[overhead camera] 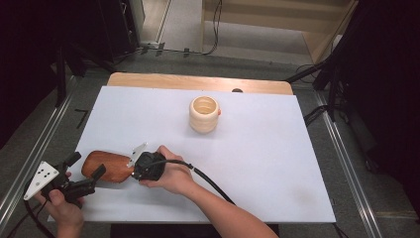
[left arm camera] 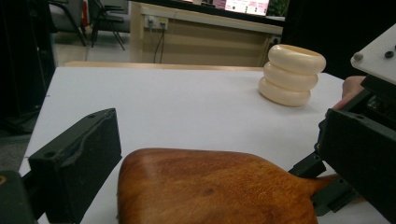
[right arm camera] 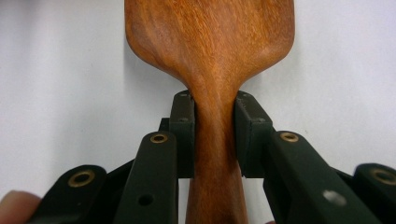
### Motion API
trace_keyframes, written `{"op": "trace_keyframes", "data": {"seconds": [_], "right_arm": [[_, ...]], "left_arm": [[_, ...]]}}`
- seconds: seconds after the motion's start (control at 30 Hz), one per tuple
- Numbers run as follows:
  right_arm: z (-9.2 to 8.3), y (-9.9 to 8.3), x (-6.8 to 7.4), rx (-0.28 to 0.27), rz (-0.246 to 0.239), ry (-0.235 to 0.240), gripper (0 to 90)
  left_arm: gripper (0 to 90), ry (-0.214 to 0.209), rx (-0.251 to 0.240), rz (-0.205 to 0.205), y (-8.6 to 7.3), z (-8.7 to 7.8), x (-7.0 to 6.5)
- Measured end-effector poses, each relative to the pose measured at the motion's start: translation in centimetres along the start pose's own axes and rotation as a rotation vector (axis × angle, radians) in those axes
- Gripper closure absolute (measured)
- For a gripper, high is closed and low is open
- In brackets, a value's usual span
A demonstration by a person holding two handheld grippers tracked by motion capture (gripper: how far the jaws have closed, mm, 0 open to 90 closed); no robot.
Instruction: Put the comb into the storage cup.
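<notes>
A brown wooden spatula (overhead camera: 109, 166) lies flat on the white table top (overhead camera: 257, 163), with its broad head to the left and its handle to the right. My right gripper (overhead camera: 131, 172) is shut on the narrow neck of the handle. In the right gripper view both pads press the wood (right arm camera: 210, 42) from either side of my right gripper (right arm camera: 215, 126). My left gripper (overhead camera: 87, 165) stands open at the head's left end. Its jaws straddle the head (left arm camera: 210, 186) with a gap showing beside the left pad (left arm camera: 79, 163).
A cream ribbed wooden cup (overhead camera: 203, 114) stands upright at the middle back of the table; the left gripper view shows the cup (left arm camera: 292, 74) farther off. A bare wooden strip (overhead camera: 198, 82) runs along the far edge. Dark stands and cables flank the table.
</notes>
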State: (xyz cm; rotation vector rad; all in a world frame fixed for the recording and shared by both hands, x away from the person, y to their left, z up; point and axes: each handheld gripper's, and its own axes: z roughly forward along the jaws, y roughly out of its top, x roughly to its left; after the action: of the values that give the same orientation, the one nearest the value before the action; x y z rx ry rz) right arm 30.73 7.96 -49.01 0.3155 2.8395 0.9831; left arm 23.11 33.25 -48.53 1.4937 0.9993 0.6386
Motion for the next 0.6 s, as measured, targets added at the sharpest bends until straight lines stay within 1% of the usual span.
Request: {"op": "trace_keyframes", "data": {"seconds": [0.03, 0.1, 0.17, 0.2, 0.23, 0.27, 0.3, 0.33, 0.37, 0.4, 0.43, 0.47, 0.5, 0.6], "right_arm": [[0.0, -0.1, -0.2, -0.018, -0.013, 0.002, 70.1], [-0.3, -0.4, -0.1, -0.039, 0.002, -0.001, 70.1], [-0.5, -0.4, -0.2, -0.044, 0.0, -0.004, 70.1], [-0.9, -0.5, -0.3, -0.068, 0.015, -0.007, 70.1], [-1.1, -0.6, -0.2, -0.068, 0.024, -0.01, 70.1], [-1.3, -0.6, -0.3, -0.084, 0.018, -0.019, 70.1], [-1.3, -0.6, -0.3, -0.084, 0.018, -0.019, 70.1], [-1.9, -0.8, -0.5, -0.104, 0.025, -0.026, 70.1], [-2.1, -0.8, -0.5, -0.108, 0.032, -0.031, 70.0], [-2.1, -0.8, -0.5, -0.108, 0.032, -0.031, 70.0], [-2.6, -1.1, -0.6, -0.126, 0.038, -0.045, 70.0], [-2.6, -1.1, -0.6, -0.126, 0.038, -0.045, 70.0], [-3.0, -1.3, -0.7, -0.149, 0.041, -0.057, 70.0], [-3.4, -1.4, -0.7, -0.162, 0.046, -0.069, 70.0]], "left_arm": [[0.0, 0.006, 0.001, -0.001, 0.1, -0.1, 0.0], [0.0, 0.015, -0.005, -0.008, 0.2, -0.2, 0.0], [0.0, 0.016, -0.007, -0.009, 0.3, -0.2, 0.0], [0.0, 0.019, -0.014, -0.015, 0.4, -0.3, 0.0], [0.0, 0.019, -0.017, -0.017, 0.5, -0.4, -0.1], [0.0, 0.019, -0.02, -0.019, 0.6, -0.4, -0.2], [0.0, 0.019, -0.02, -0.019, 0.6, -0.4, -0.2], [0.0, 0.017, -0.023, -0.023, 0.7, -0.4, -0.3], [0.0, 0.013, -0.025, -0.024, 0.8, -0.5, -0.3], [0.0, 0.015, -0.026, -0.024, 0.9, -0.4, -0.5], [0.0, 0.022, -0.021, -0.012, 1.0, -0.4, -0.7], [0.0, 0.022, -0.021, -0.012, 1.0, -0.4, -0.7], [0.0, 0.022, -0.02, -0.008, 1.1, -0.3, -0.9], [0.0, 0.005, -0.03, -0.032, 1.3, -0.3, -1.2]]}}
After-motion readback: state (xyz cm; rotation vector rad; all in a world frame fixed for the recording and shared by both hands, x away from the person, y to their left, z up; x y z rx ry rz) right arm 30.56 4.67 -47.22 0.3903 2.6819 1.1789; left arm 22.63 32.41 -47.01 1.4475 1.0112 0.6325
